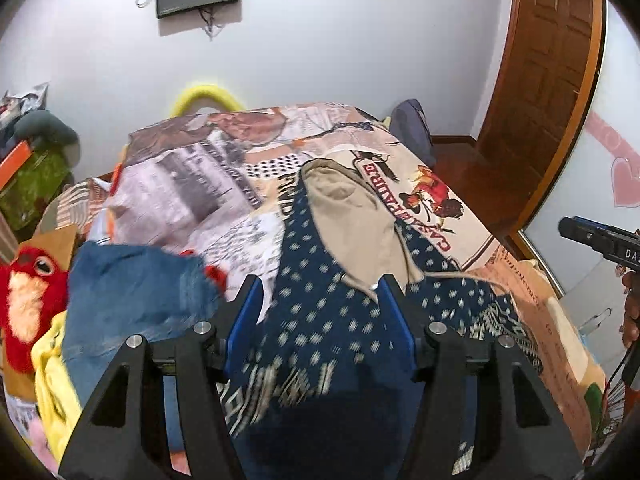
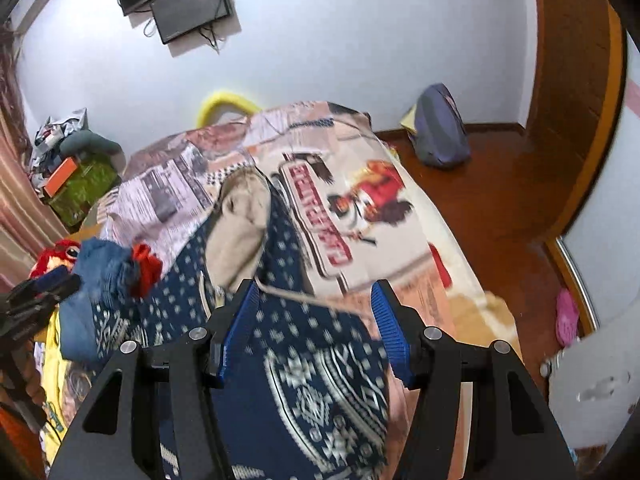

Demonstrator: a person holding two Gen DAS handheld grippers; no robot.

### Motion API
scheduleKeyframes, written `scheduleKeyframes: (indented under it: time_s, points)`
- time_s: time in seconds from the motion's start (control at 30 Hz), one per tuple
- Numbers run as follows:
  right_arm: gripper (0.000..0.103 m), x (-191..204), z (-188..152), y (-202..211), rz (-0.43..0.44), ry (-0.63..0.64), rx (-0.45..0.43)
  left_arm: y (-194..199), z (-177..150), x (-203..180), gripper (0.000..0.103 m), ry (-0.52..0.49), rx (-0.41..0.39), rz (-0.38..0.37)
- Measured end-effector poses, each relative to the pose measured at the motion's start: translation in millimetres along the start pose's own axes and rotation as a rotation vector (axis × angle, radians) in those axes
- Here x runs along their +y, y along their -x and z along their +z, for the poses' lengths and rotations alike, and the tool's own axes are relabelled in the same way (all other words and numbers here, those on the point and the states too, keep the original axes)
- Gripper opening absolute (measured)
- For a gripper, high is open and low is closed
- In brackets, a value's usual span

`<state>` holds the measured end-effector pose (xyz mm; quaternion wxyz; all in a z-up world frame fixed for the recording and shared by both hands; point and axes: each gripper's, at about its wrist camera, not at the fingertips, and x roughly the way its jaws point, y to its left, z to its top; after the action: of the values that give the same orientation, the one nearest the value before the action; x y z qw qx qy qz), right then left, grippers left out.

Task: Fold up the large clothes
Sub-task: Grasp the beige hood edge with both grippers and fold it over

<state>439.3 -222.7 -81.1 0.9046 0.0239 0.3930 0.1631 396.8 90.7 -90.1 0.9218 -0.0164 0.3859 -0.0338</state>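
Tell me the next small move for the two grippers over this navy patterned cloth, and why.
Probably lower both and pinch the near edge. The left gripper and right gripper are both open, holding nothing, above the navy patterned garment, which lies rumpled on the bed cover with a beige garment on it. Nothing can be folded until it's gripped.

A pale bluish-white wall (image 2: 360,40) is seen behind the bed (image 2: 400,208), which is covered by a printed spread. Two dark screens (image 2: 188,4) are mounted high on that wall, with cables hanging below them. A reddish wooden floor (image 2: 500,208) is shown to the right of the bed, and a brown panelled door (image 1: 548,60) is set in the corner. A grey-blue bag (image 2: 440,132) is propped against the wall, and a yellow curved thing (image 1: 204,98) is visible beyond the bed
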Motion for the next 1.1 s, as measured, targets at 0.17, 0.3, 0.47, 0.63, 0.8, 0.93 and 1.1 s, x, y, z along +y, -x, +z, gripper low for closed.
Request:
scheduleKeyframes:
  time_s: [0.17,0.3,0.47,0.63,0.8,0.93,1.1]
  points:
    - [0.055,13.4,17.0,-48.6,0.013,0.006,0.055,-53.2,17.5,-1.0,0.059,0.031,0.062,-0.029]
    - [0.055,23.5,22.2,-99.3,0.028,0.004,0.133,-106.3,24.6,2.7,0.059,0.058,0.133,-0.017]
    - [0.055,32.1,27.0,-157.4,0.046,-0.016,0.228,-160.8,28.2,10.0,0.059,0.1,0.201,-0.006]
    - [0.055,41.2,28.6,-216.7,0.019,-0.005,0.308,-210.2,26.3,17.2,0.059,0.147,0.274,-0.009]
    - [0.052,32.6,25.2,-238.9,0.002,-0.004,0.297,-229.9,23.2,27.5,0.051,0.182,0.261,-0.021]
    - [0.022,24.9,26.0,-234.6,0.043,-0.027,0.291,-230.8,21.4,35.4,0.027,0.191,0.249,-0.03]
    - [0.008,32.1,27.7,-208.1,0.019,0.026,0.246,-211.7,25.8,41.5,0.007,0.207,0.247,-0.026]
